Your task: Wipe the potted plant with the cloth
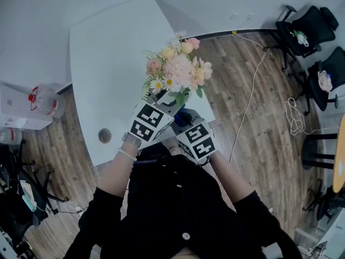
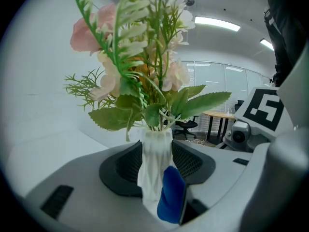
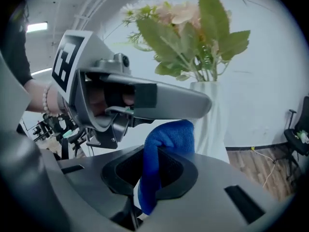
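White table [image 1: 108, 63] fills the upper left of the head view; at its near edge the left gripper [image 2: 157, 168] grips the potted plant [image 1: 178, 66] by its vase [image 2: 154, 146], the right gripper [image 3: 157, 170] pinches the blue cloth [image 3: 166, 139] against it, so gentle strokes with the vase held steady seem best

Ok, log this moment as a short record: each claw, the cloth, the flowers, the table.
left claw: closed on the white vase
right claw: closed on the blue cloth
cloth: bunched, at the vase's lower side
flowers: pink, peach and white, green leaves, upright in the vase
table: white, the vase at its near edge
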`<state>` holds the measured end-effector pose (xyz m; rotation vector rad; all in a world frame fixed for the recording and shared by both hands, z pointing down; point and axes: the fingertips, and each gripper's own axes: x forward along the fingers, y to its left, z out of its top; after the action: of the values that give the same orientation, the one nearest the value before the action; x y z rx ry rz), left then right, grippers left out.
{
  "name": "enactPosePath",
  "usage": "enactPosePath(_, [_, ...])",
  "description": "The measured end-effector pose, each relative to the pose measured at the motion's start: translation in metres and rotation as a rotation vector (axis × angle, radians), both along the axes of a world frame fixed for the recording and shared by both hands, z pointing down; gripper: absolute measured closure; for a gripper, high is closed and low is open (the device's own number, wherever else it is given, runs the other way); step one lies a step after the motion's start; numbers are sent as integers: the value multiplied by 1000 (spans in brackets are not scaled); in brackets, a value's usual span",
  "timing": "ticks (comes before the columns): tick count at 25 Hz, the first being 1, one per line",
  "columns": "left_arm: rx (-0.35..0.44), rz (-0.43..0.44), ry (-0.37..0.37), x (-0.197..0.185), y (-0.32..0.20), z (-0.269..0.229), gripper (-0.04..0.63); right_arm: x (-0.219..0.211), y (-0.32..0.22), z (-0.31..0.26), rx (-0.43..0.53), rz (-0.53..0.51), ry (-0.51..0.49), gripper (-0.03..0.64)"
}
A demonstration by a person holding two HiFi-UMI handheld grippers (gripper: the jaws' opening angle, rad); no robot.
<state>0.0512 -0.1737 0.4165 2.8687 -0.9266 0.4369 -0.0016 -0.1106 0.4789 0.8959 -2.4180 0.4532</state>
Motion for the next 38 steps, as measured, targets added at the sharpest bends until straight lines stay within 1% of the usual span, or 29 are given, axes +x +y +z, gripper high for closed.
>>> enactPosePath(5, [0,2,-1,0,0,1,389,-29,17,22,-18,-180,61,535])
enactPosePath(7, [0,2,-2,0,0,1,388,-36,23,34,-33,-241,101,535])
enactPosePath(9, [0,1,-3,1,0,0,388,-38,24,48,-48,-279,152,535])
enactPosePath(11, [-3,6,-5,1,1,-1,388,-37,22,63,-68,-287,192,535])
enactPosePath(13, [-6,10,-9,1,2,0,388,-32,15,75,-88,-261,215,535])
enactPosePath(18, [-6,11,-13,1,2,1,388,-17,-14,85,-113,-132,217,535])
enactPosePath(22, [-7,9,-11,0,2,1,390,-3,-35,80,-75,11,212,535])
enactPosePath(24, [-4,15,-9,2,2,-1,390,5,-37,77,-60,63,223,535])
enactPosePath(27, [-1,18,-10,2,3,-1,390,9,-35,71,-45,105,201,535])
enactPosePath(30, [-4,22,-9,2,3,-1,390,13,-35,62,-9,132,183,535])
enactPosePath(38, [-2,4,-12,0,1,1,390,19,-33,33,53,197,82,535])
